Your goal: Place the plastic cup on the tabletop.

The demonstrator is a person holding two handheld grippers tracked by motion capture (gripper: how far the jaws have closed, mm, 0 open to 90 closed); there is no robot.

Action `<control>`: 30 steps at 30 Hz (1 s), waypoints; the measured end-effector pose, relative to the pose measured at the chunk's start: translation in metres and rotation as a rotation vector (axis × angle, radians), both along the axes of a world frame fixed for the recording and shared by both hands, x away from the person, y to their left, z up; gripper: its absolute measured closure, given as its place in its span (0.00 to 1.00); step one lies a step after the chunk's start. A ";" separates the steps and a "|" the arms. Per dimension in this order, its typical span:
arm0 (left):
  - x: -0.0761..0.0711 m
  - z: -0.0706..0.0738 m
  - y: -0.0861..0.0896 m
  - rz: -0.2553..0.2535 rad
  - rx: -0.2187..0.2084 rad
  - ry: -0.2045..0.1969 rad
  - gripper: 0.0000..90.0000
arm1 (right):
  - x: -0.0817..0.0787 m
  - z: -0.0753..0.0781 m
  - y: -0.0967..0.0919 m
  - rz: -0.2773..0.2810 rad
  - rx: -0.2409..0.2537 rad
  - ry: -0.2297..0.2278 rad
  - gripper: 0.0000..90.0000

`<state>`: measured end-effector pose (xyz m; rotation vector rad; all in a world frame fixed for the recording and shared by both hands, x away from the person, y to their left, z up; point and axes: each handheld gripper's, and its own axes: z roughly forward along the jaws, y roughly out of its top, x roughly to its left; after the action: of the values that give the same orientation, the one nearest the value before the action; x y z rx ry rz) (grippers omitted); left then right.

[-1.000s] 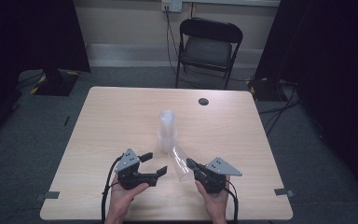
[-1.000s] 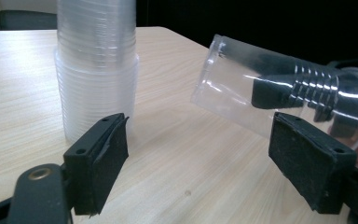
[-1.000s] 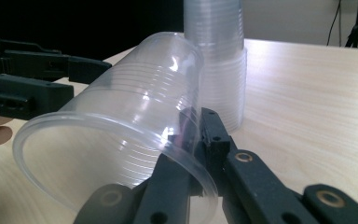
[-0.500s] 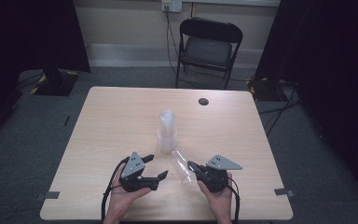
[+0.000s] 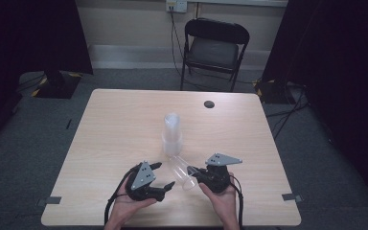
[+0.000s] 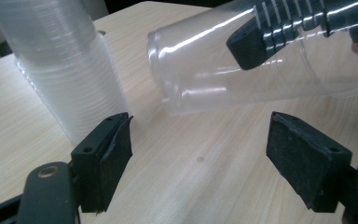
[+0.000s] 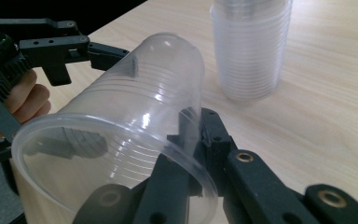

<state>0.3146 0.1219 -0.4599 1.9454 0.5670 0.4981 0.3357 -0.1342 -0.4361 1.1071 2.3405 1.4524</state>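
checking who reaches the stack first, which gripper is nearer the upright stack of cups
Right, slightly. The right gripper, shut on a single clear cup, sits just right of and below the cup stack; the left gripper, jaws open, sits farther down-left.

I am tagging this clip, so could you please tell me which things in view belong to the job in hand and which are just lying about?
In the job, as it seems:
- single clear cup, clamped on its side in the right gripper
- stack of clear cups, upright
- left gripper, jaws open, empty

Just lying about:
- black disc on the table
- folding chair
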 end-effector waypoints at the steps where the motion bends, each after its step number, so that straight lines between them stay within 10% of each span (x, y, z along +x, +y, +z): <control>1: 0.000 0.000 -0.001 -0.001 -0.007 0.001 0.27 | 0.000 0.000 0.000 0.000 0.000 0.003 0.99; 15: -0.011 -0.002 -0.017 -0.058 0.108 -0.153 0.17 | 0.012 0.003 0.009 0.053 -0.077 0.162 0.99; 30: -0.013 -0.003 -0.032 -0.071 0.088 -0.179 0.16 | 0.022 0.004 0.030 0.103 -0.126 0.234 0.97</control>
<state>0.3015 0.0894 -0.4625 1.9718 0.3660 0.6536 0.3580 -0.1043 -0.4319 1.1960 2.6428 1.2456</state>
